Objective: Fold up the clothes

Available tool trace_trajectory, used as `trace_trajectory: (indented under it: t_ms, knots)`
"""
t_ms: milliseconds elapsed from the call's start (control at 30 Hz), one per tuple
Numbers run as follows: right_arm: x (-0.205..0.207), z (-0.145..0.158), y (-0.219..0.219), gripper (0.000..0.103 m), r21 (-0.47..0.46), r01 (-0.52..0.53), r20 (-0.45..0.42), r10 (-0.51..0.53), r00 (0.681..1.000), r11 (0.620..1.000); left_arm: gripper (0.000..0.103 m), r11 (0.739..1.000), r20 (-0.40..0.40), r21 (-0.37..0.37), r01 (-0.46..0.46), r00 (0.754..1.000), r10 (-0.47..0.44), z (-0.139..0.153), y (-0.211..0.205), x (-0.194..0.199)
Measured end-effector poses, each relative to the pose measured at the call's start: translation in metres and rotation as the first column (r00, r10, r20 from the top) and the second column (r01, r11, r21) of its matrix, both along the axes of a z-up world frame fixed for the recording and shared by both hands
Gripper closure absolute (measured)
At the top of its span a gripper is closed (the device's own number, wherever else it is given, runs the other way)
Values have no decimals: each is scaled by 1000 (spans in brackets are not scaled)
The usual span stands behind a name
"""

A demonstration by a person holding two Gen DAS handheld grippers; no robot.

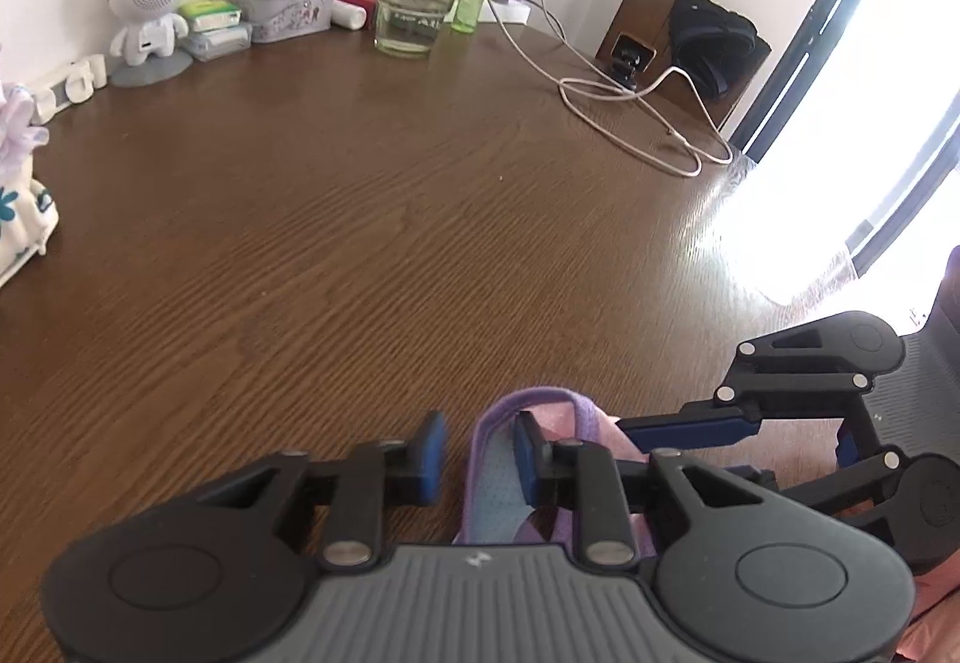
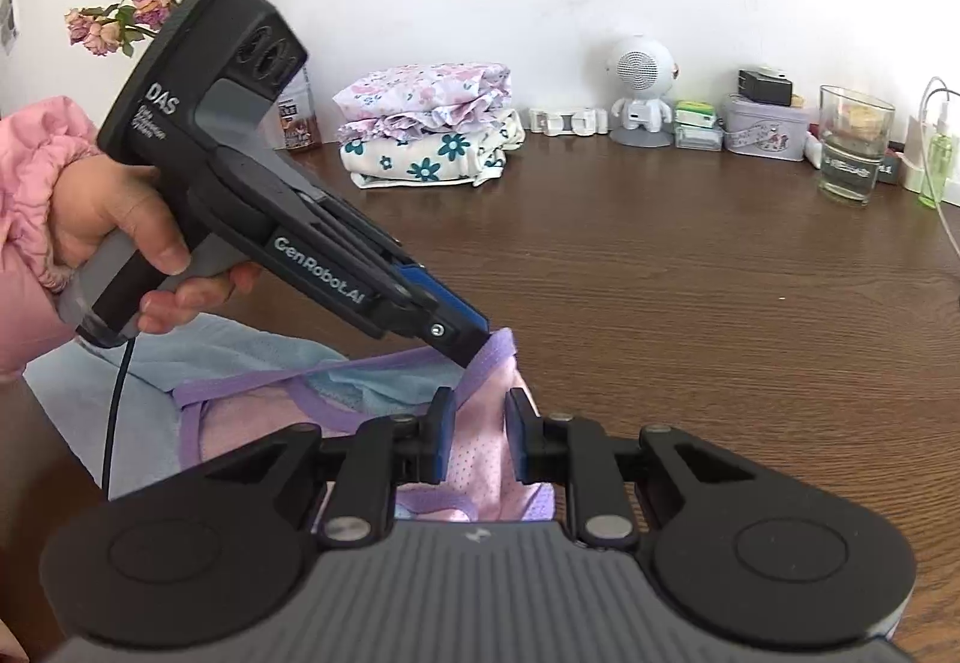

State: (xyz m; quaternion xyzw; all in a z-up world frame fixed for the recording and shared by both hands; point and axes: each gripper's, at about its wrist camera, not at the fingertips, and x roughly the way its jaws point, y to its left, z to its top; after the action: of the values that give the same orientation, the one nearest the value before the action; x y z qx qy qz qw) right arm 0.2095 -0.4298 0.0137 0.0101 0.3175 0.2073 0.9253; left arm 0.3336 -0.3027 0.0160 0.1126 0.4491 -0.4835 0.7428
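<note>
The left gripper [image 1: 478, 459], jaws apart, straddles the purple-trimmed edge of a pink and blue mesh garment [image 2: 480, 459] at the wooden table's [image 1: 360, 219] near edge; whether either finger touches the cloth cannot be told. The right gripper [image 2: 477, 441], also parted, has the garment's pink panel between its fingers, the left gripper's tip at its 12 o'clock on the purple trim. A hand [image 2: 114, 219] in a pink sleeve [image 2: 30, 183] holds the left gripper's handle at 10 o'clock. Farther out, at 11 o'clock against the wall, sits one stack of folded floral clothes [image 2: 429, 123], at least two pieces. One glass [image 2: 852, 147] and one white robot-shaped speaker [image 2: 639, 87] stand toward 1 o'clock.
</note>
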Motion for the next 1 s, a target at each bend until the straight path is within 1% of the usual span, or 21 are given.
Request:
trace_trajectory:
  t_ms: [67,133,300,333,400,433,533,567,600,633,700,800,833,867,1000]
  knots:
    - [-1,-4,2,84,-5,-6,4,6,1000,1000,102,1000,29,5,26,999,-26,1,0,-4]
    - [-2,-7,4,84,-18,-5,6,5,1000,1000,102,999,91,16,51,995,-52,2,-2,-14]
    - [-7,-5,3,84,-13,29,29,-29,999,999,102,996,229,26,89,969,-92,3,-1,-42]
    - [-9,-3,1,84,-5,36,38,-35,999,999,102,995,262,30,91,960,-95,3,0,-48]
    - [-14,1,-5,84,31,43,50,-44,998,999,102,995,353,40,86,931,-95,2,2,-64]
    - [-16,3,-9,84,48,51,57,-54,997,998,102,995,386,42,91,917,-101,1,3,-72]
    - [-19,7,-20,84,78,105,71,-110,991,991,102,990,482,75,123,864,-144,-2,2,-94]
    - [-18,6,-22,86,78,120,64,-125,990,990,102,988,498,86,132,853,-157,-3,1,-99]
    - [-16,4,-21,89,70,127,56,-131,990,989,102,986,505,90,139,847,-165,-3,0,-101]
    - [-14,2,-18,89,55,121,44,-124,991,991,102,986,507,89,142,845,-168,-4,-1,-102]
    - [-11,-2,-13,93,32,110,31,-111,993,993,102,986,509,88,142,844,-167,-4,-2,-101]
    - [-10,-5,-5,93,7,92,22,-92,996,996,101,985,499,84,148,850,-171,-4,-4,-95]
    - [-10,-7,-3,93,-1,86,19,-86,996,996,100,982,500,91,167,845,-190,-4,-3,-94]
    - [-10,-8,0,93,-9,80,16,-80,997,997,96,978,502,100,186,839,-211,-3,-2,-93]
    - [-8,-12,10,93,-42,56,4,-56,998,998,92,959,521,164,232,805,-284,-2,-6,-92]
